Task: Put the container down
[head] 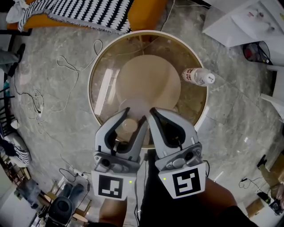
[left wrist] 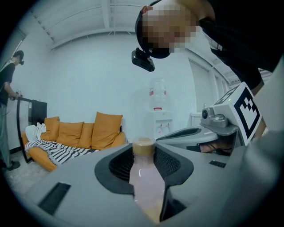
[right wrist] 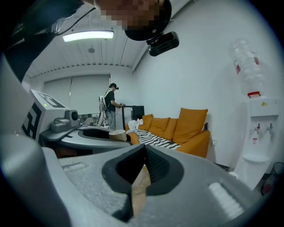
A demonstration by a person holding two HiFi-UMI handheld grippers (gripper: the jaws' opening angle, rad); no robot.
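Note:
A small bottle (head: 129,126) with a tan cap and a pale pink body stands upright between the jaws of my left gripper (head: 135,115), which is shut on it. In the left gripper view the bottle (left wrist: 144,175) fills the gap between the dark pads. It hangs over the near edge of a round glass-topped table (head: 95,62). Close to its right, my right gripper (head: 153,111) has its jaws together at the tips and holds nothing. Only a thin tan sliver shows between its pads (right wrist: 133,166) in the right gripper view.
A clear bottle with a red label (head: 198,76) rests on the glass at the table's right edge. Cables (head: 40,102) trail over the marble floor on the left. An orange sofa with a striped blanket (head: 75,13) stands beyond the table. A person (right wrist: 108,111) stands far off.

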